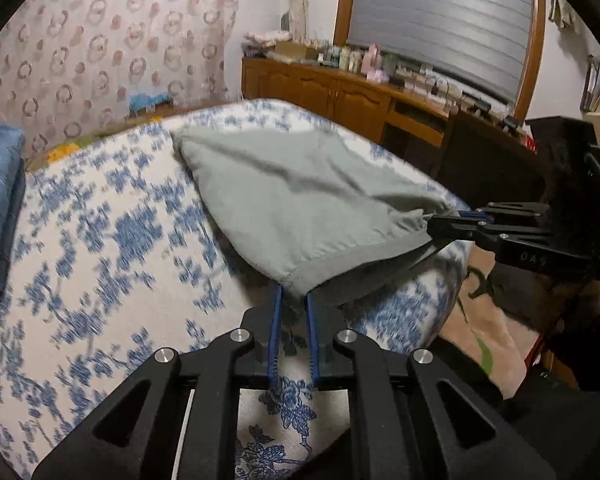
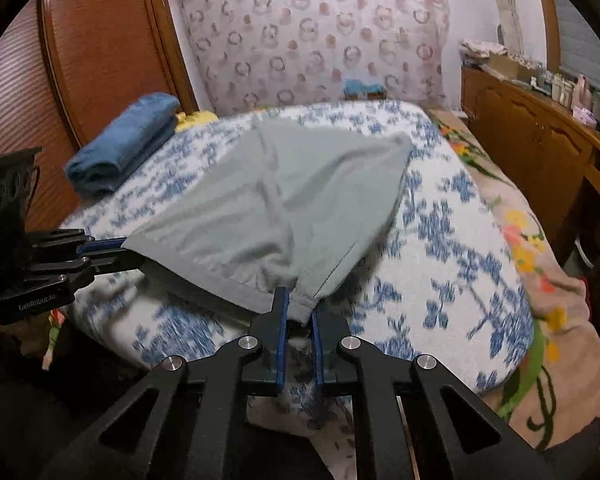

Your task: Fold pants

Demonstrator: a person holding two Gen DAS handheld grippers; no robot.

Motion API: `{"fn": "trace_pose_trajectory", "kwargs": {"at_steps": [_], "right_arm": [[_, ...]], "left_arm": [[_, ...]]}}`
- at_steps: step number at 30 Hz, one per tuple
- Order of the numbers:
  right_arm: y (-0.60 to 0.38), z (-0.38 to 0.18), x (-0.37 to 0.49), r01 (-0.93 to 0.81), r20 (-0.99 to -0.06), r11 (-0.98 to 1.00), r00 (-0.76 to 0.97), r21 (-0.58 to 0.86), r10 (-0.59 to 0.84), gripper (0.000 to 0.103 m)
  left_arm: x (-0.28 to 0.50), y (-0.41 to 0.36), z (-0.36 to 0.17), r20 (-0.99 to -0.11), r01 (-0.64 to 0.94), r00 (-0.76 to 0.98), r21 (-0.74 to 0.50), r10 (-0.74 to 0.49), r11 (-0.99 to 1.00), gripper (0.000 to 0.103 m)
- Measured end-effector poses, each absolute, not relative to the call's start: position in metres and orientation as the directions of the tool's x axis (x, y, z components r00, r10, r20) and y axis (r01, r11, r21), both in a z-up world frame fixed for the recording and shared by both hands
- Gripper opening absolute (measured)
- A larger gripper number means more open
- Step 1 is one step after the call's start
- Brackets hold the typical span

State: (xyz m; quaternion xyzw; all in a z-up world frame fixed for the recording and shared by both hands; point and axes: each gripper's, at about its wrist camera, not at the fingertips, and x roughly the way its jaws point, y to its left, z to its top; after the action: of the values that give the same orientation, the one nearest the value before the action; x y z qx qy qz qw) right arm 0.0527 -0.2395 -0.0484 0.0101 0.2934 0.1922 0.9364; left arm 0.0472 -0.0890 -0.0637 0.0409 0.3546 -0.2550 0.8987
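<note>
While stretched taut, soft grey pants (image 1: 300, 200) hem clamped between left gripper (image 1: 294, 300) and right gripper (image 2: 298, 306) fingers.

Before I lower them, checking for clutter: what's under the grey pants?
Blue-flowered bed cover lies beneath the grey pants; the patch directly under the cloth is hidden.

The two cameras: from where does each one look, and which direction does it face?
Left wrist view: sits on the left gripper, looks along its fingers over the bed toward the cabinet; the right gripper shows at the right.
Right wrist view: sits on the right gripper, looks toward the patterned curtain; the left gripper shows at the left.
Shared: the grey pants, each gripper shut on a near corner, and the folded blue clothes.
</note>
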Motion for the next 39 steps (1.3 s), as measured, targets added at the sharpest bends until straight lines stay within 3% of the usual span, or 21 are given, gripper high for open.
{"fn": "trace_pose_trajectory", "kwargs": {"at_steps": [12,23,39], "right_arm": [[-0.231,0.020,0.026,-0.435,-0.395,0.898,0.815,0.066,0.424,0.009],[-0.223,0.035,0.018,-0.480,-0.345,0.877,0.818,0.033,0.461,0.009],[-0.186,0.096,0.011,-0.562,-0.206,0.822,0.819,-0.095,0.536,0.009]], "left_arm": [[0.030,-0.062,0.012,-0.515,0.469,0.737,-0.078,-0.438,0.880,0.009],[0.022,-0.042,0.026,-0.464,0.440,0.777,-0.081,-0.424,0.894,0.007],[0.000,-0.003,0.108,-0.282,0.369,0.893,0.005,-0.352,0.930,0.007]]}}
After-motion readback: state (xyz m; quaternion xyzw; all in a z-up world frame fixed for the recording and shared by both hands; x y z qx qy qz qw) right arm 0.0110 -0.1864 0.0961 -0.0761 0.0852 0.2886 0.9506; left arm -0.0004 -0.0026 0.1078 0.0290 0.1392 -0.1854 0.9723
